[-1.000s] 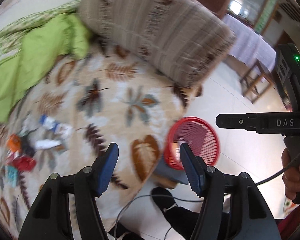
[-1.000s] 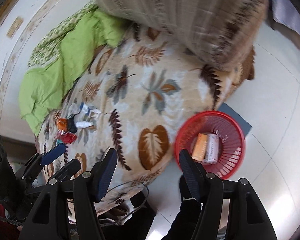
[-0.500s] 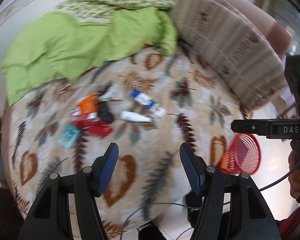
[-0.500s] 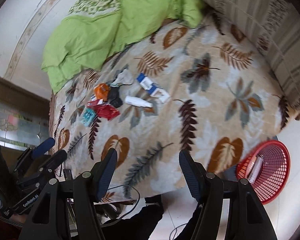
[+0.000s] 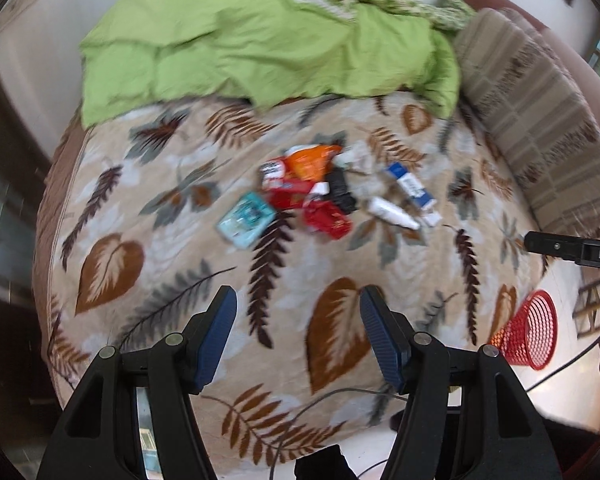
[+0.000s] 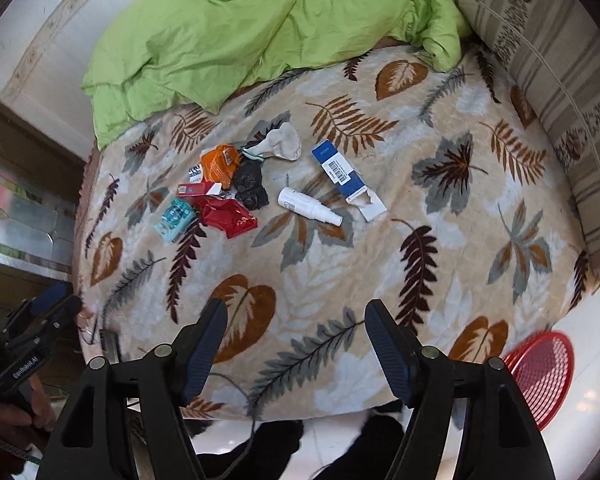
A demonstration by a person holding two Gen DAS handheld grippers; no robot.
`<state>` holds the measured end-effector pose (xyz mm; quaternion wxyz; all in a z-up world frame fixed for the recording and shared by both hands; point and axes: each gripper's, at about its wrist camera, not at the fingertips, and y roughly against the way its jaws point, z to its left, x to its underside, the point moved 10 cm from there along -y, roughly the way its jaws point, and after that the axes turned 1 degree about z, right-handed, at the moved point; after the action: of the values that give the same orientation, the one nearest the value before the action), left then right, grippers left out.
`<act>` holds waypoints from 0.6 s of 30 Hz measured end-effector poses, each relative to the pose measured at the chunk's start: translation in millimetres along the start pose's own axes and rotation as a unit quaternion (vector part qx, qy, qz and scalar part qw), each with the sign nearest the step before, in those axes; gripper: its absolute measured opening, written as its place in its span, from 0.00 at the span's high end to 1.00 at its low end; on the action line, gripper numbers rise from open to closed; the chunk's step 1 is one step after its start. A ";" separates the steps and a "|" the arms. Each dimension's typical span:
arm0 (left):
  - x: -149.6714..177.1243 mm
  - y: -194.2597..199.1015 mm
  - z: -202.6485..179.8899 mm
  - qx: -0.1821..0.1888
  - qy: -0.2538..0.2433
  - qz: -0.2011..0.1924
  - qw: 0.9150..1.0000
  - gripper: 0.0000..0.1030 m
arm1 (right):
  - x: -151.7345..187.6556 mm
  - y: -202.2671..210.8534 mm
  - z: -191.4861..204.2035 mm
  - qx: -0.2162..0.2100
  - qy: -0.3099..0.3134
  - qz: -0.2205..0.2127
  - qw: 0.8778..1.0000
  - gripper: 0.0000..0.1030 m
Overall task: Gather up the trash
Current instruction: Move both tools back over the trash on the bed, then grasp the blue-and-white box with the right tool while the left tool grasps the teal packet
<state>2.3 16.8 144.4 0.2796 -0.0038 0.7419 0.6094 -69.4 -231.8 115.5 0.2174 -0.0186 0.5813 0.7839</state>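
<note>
Trash (image 6: 236,188) on leaf-patterned bedspread (image 6: 380,248)

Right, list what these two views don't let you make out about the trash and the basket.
- Red mesh basket: contents unseen; the right gripper arm and frame edge cut it in the right view, and it lies side-on in the left view.
- Print on the teal packet and red wrapper: motion-blurred in the left view, too small in the right.
- Black crumpled item: too dark to identify.
</note>
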 end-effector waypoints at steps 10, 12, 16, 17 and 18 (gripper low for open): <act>16.5 -55.8 28.1 -0.051 0.057 0.019 0.997 0.35 | -81.8 -111.4 -31.4 0.051 0.081 0.016 0.995 0.23; 17.2 -66.0 29.5 -0.055 0.061 0.021 0.996 0.35 | -98.8 -139.8 -40.6 0.066 0.091 0.020 0.993 0.23; 13.2 -85.0 29.4 -0.057 0.068 0.016 0.996 0.30 | -120.3 -184.2 -51.1 0.097 0.115 0.034 0.988 0.23; 11.5 -90.4 29.9 -0.059 0.067 0.014 0.996 0.29 | -123.9 -193.2 -51.8 0.100 0.122 0.036 0.987 0.23; 9.8 -95.0 30.1 -0.058 0.066 0.014 0.996 0.28 | -126.5 -205.2 -52.7 0.105 0.130 0.044 0.985 0.23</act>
<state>39.2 22.9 51.5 0.2208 -0.0502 0.7223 0.6534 107.6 -273.5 -51.2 0.1060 -0.0720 0.6839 0.7182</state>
